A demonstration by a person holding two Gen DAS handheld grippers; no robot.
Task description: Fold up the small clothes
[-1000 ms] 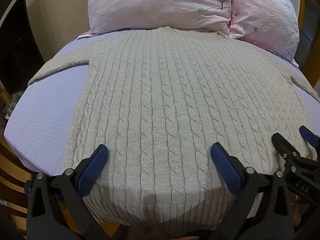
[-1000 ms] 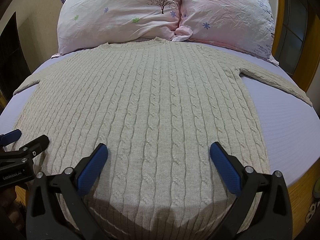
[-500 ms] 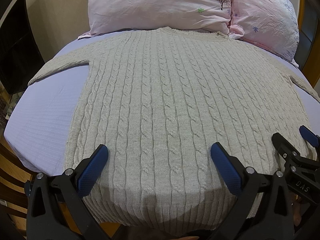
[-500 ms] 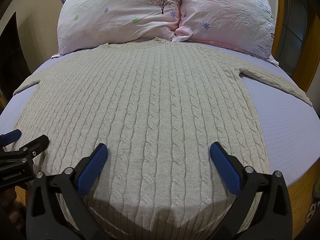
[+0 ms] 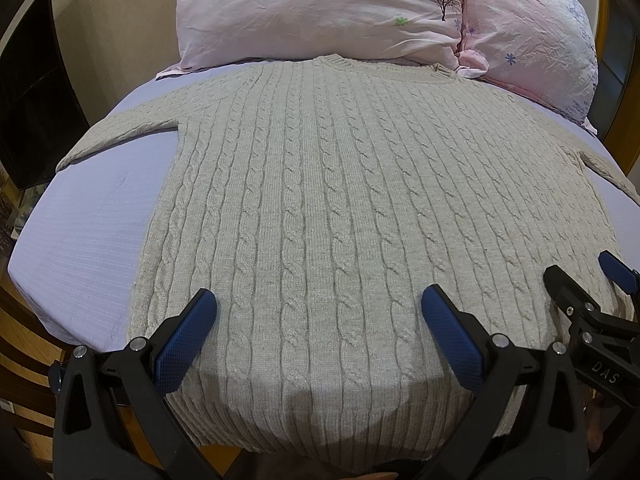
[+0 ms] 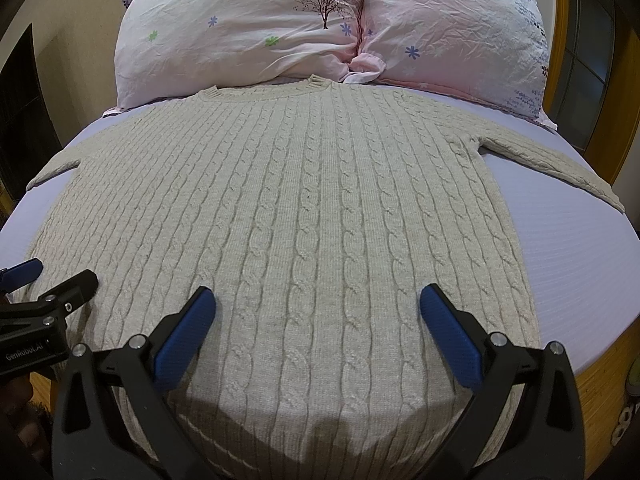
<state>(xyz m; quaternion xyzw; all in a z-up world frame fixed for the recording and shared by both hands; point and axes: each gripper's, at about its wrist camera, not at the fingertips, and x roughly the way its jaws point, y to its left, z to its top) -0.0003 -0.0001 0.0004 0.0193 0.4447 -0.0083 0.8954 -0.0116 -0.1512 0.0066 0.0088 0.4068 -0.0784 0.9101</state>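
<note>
A beige cable-knit sweater [image 5: 340, 208] lies spread flat on a bed covered with a pale lilac sheet [image 5: 92, 232]. Its ribbed hem hangs just over the near edge of the mattress, and its ribbed collar [image 6: 316, 82] reaches the far end, touching the pillows. Both sleeves stretch outward: the left sleeve [image 5: 120, 134] runs to the left edge of the bed, the right sleeve [image 6: 552, 164] slants toward the right edge.

The left gripper [image 5: 318, 312] hovers above the near left part of the hem, its blue-padded fingers wide apart with nothing between them. The right gripper [image 6: 318, 310] hovers above the near right part of the hem, fingers likewise spread and holding nothing. Each one shows at the edge of the other's view, so the two are side by side, near but apart.

Bare sheet lies open on the left of the sweater body below the left sleeve, and a wider strip lies open on the right below the right sleeve. The far end is closed off by two crumpled pink pillows, a left pillow [image 6: 240, 32] and a right pillow [image 6: 452, 28], printed with small flowers and a tree.

The knit is thick, with raised vertical rope-like cables between plain ribs. The sheet has a fine woven ribbing. The gripper pads are textured blue on black frames.
</note>
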